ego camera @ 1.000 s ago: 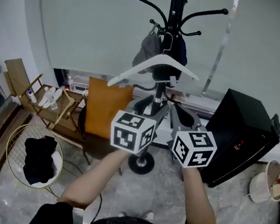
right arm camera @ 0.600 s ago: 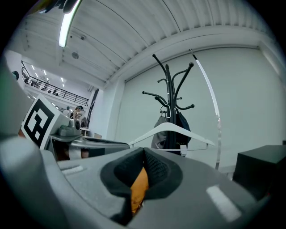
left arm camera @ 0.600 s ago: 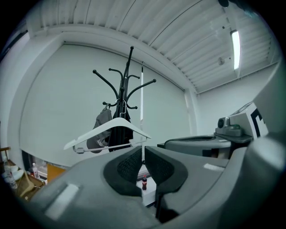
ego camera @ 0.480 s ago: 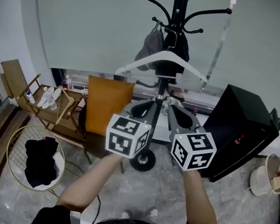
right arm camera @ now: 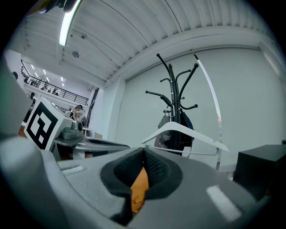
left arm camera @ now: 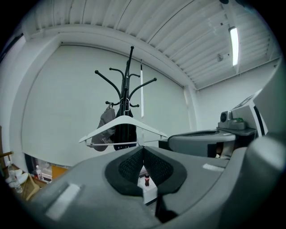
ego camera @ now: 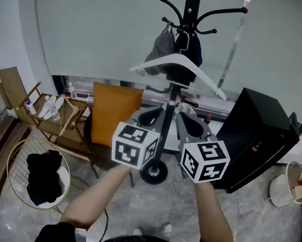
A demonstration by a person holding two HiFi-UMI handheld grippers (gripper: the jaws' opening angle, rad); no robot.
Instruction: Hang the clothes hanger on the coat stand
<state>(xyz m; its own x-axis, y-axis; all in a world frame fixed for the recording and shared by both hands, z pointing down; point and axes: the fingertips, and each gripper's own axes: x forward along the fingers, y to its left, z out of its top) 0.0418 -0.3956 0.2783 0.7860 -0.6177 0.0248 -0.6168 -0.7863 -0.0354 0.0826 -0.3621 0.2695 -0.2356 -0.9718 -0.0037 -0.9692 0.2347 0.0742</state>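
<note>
The white clothes hanger (ego camera: 175,58) hangs by its hook from a lower arm of the black coat stand (ego camera: 191,8), its right end tilted down. Both grippers are held side by side below it, in front of the stand's pole, and neither touches the hanger. My left gripper (ego camera: 162,111) is shut with nothing between its pads. My right gripper (ego camera: 181,114) is also shut and empty. In the left gripper view the hanger (left arm camera: 123,120) and stand (left arm camera: 129,71) lie beyond the closed jaws. The right gripper view shows the hanger (right arm camera: 183,130) the same way.
A grey cap and a dark garment (ego camera: 160,47) hang on the stand behind the hanger. A black cabinet (ego camera: 260,141) stands at the right and an orange-cushioned chair (ego camera: 113,113) at the left. A wire basket (ego camera: 13,151) holding black cloth and a white bucket (ego camera: 289,190) sit on the floor.
The hanger, first tilted left end down just above the grippers, now swings free on the stand with its right end low. Both grippers have drawn back and down from it.
</note>
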